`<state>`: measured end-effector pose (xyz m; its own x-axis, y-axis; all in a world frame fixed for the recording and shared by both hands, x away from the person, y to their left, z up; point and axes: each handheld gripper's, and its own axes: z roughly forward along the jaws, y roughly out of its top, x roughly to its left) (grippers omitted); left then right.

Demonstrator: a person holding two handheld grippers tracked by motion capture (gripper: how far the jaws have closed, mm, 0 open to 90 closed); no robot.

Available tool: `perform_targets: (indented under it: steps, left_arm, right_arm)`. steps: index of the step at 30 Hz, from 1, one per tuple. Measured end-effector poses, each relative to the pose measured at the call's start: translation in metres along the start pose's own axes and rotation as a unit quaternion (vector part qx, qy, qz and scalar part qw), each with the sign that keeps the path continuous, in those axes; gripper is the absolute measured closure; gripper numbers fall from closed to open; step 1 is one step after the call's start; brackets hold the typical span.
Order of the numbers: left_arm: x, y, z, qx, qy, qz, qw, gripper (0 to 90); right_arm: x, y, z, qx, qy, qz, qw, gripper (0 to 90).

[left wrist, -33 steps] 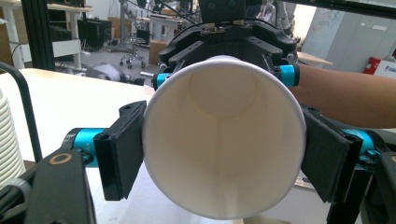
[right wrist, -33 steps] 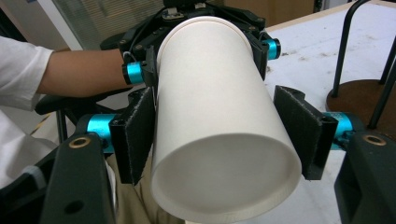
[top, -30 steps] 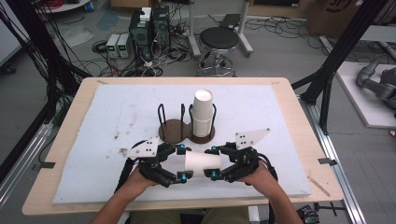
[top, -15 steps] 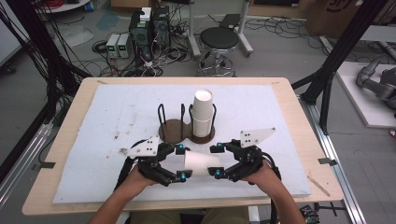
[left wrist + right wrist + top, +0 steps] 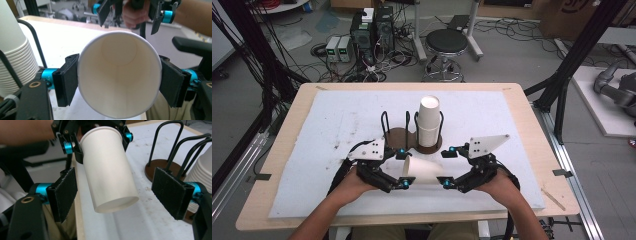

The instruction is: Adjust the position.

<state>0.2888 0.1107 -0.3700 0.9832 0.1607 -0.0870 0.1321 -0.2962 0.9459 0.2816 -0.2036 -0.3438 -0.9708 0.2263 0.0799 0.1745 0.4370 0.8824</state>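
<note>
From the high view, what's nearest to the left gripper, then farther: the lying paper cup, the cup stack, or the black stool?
1. Single white paper cup, held in the left gripper.
2. Stack of white paper cups, in the rack's right slot.
3. Round black stool, on the floor beyond the table.

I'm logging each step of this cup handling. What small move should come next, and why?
Probably carry the single paper cup toward the empty ring of the brown cup holder. The left tongs clamp it at the rim, lying sideways, while the right tongs stand open and clear of its base. The other ring already holds the cup stack.
</note>
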Motion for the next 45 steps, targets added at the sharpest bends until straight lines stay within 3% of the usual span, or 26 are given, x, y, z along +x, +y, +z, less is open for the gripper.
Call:
perform_targets:
  steps: [3, 7, 11, 15, 17, 27, 37, 42, 45]
  left_arm:
    - [0.001, 0.006, -0.001, 0.022, 0.003, 0.009, 0.9997, 25.2]
    - [0.001, 0.012, 0.001, 0.049, 0.007, 0.018, 0.9986, 25.2]
    - [0.001, 0.018, 0.003, 0.072, 0.009, 0.028, 0.9969, 25.2]
    - [0.001, 0.021, 0.005, 0.085, 0.009, 0.032, 0.9958, 25.2]
    - [0.000, 0.021, 0.006, 0.093, 0.008, 0.035, 0.9951, 25.2]
    - [-0.002, 0.023, 0.013, 0.115, 0.007, 0.043, 0.9924, 25.2]
    - [-0.005, 0.026, 0.024, 0.133, 0.007, 0.054, 0.9896, 25.5]
    - [-0.006, 0.026, 0.026, 0.135, 0.006, 0.055, 0.9893, 25.6]
    - [-0.006, 0.026, 0.028, 0.128, 0.007, 0.053, 0.9904, 24.4]
  right_arm:
    - [0.001, 0.008, 0.004, 0.029, -0.015, -0.031, 0.9990, 21.3]
    - [0.002, 0.018, 0.013, 0.068, -0.016, -0.060, 0.9957, 21.3]
    - [0.003, 0.026, 0.026, 0.114, -0.015, -0.093, 0.9890, 21.4]
    - [0.006, 0.032, 0.041, 0.160, -0.016, -0.119, 0.9797, 21.4]
    - [0.007, 0.032, 0.047, 0.175, -0.015, -0.125, 0.9766, 21.4]
    - [0.009, 0.028, 0.065, 0.215, -0.010, -0.135, 0.9671, 25.2]
    - [0.009, 0.023, 0.070, 0.236, -0.003, -0.122, 0.9641, 32.3]
    - [0.008, 0.019, 0.068, 0.230, -0.002, -0.120, 0.9657, 32.8]
    - [0.007, 0.017, 0.067, 0.225, 0.000, -0.114, 0.9677, 32.7]
